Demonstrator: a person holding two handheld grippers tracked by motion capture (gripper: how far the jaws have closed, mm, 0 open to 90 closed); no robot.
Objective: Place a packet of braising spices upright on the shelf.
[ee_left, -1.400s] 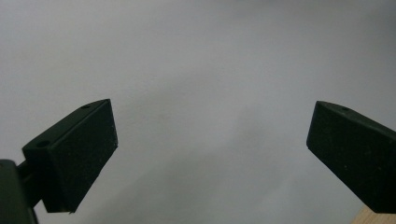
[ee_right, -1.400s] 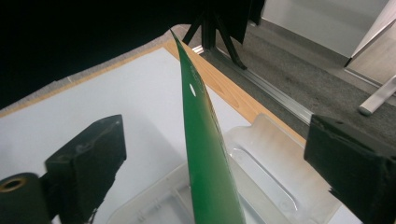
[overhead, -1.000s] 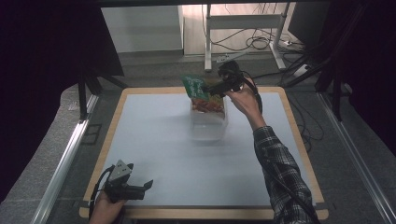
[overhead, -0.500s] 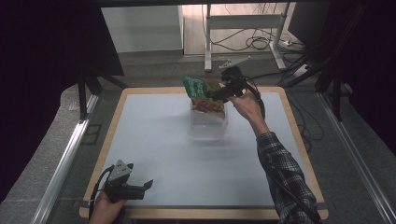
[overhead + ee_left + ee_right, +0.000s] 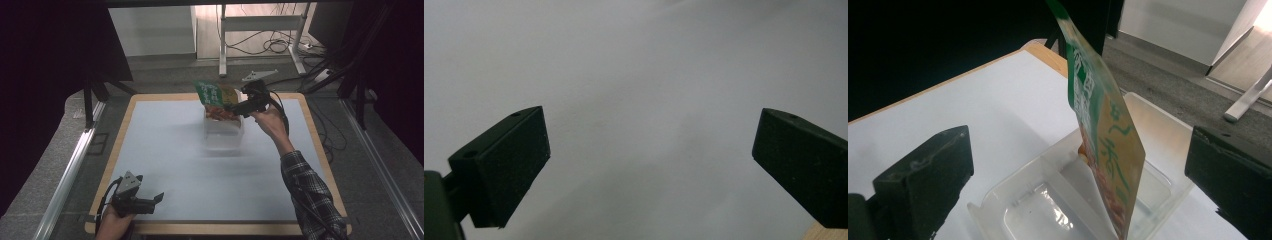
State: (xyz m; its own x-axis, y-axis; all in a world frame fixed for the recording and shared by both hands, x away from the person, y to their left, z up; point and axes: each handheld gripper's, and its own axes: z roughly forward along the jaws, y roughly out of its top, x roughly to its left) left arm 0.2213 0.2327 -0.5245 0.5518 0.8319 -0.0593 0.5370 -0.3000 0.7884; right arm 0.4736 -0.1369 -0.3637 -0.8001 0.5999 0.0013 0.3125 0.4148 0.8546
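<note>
right hand-held gripper is at the far side of the surface, held up over a clear plastic two-compartment container. in the right gripper view its jaws stand wide apart with nothing pinched between them.

a flat green and orange printed foil pouch stands on edge in the container, bottom end down in one compartment, beside the divider wall, top end leaning up and away toward the far left in the high view. whether its lower corner touches the divider or only the compartment floor, cannot tell.

key relation: the pouch lies directly ahead of the right hand-held gripper, between the lines of its two jaws, seen edge-on. its long axis runs near upright, tilted, and its thin faces turn toward the two jaws. judgement: closing as posed would meet the pouch across its thin section; a small advance looks needed first, since the jaws seem short of it.

left hand-held gripper sits at the near left corner of the surface, well apart from the container. jaws wide apart, empty, pointing along bare surface. right hand is plainly the nearer one.
</note>
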